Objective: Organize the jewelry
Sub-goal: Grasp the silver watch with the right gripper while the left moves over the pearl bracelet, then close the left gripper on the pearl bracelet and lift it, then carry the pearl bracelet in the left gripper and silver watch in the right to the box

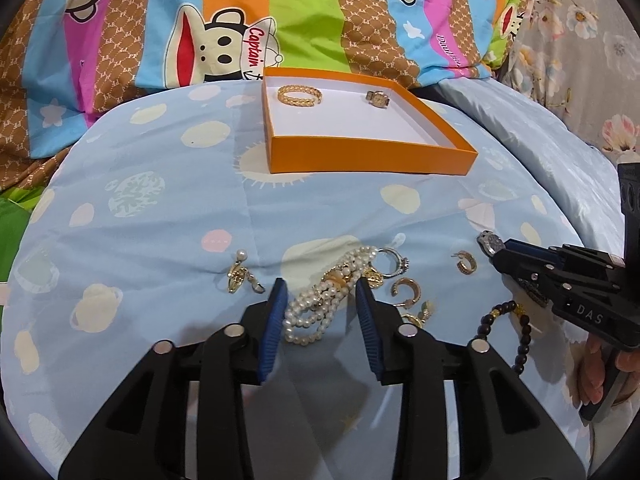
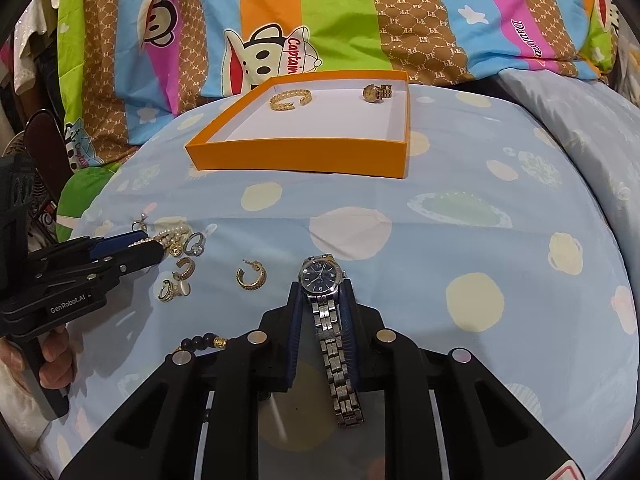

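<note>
Two pieces already lie in the orange box [image 2: 298, 154]. Right fingers [image 2: 322, 284] are clamped on the silver watch [image 2: 320, 276]; left fingers [image 1: 322, 290] stand apart around the pearl bracelet [image 1: 320, 304], earrings beside them.

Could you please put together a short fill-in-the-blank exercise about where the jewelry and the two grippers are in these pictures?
1. The right gripper is shut on the band of a silver ____ with a dark blue dial.
2. The left gripper straddles a bunched ____ necklace on the blue bedsheet.
3. Inside the orange box lie a gold bracelet and a gold ____.
4. The box's floor is ____ in colour.

Missing words: wristwatch; pearl; watch; white
</note>
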Available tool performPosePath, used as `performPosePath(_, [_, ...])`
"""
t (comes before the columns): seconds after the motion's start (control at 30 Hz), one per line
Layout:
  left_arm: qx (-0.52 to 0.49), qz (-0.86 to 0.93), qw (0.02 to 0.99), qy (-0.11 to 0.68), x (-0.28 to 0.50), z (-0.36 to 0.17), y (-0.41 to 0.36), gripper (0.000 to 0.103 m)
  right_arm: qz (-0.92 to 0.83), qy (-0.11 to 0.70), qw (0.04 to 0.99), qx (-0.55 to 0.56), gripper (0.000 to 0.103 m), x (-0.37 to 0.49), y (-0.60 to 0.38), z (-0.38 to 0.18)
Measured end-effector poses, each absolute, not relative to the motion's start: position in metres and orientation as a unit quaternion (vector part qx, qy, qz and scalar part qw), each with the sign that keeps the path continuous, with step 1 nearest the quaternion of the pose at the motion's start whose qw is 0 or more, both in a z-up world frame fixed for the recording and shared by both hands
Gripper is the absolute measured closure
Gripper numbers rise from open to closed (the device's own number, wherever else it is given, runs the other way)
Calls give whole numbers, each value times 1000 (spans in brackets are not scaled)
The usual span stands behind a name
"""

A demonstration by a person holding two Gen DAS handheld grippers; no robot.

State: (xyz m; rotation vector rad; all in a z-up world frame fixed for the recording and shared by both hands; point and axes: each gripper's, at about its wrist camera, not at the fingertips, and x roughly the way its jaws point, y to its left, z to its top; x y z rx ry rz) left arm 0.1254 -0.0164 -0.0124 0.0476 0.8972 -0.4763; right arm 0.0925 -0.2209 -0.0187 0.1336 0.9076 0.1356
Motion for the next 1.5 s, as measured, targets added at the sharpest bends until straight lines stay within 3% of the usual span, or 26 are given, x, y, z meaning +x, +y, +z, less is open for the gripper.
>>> performPosePath(0.07, [26,-237,871,430,123,-13,-18,90,65,436,896,64,86,91,-220,-18])
performPosePath(0.4, [21,-249,873,418,107,-4,-14,90,66,406,908,74,87,79,-221,-2])
performPosePath(0.87, [-3,-265,887,379,103,58,-6,90,69,345,932,83,87,75,-226,52])
performPosePath(1.17, [1,-258,897,359,162,83,-32,90,62,316,942,89,87,124,-236,79])
performPosePath(1.5, [-14,-251,886,389,234,56,-60,90,50,313,942,108,87,195,-254,67])
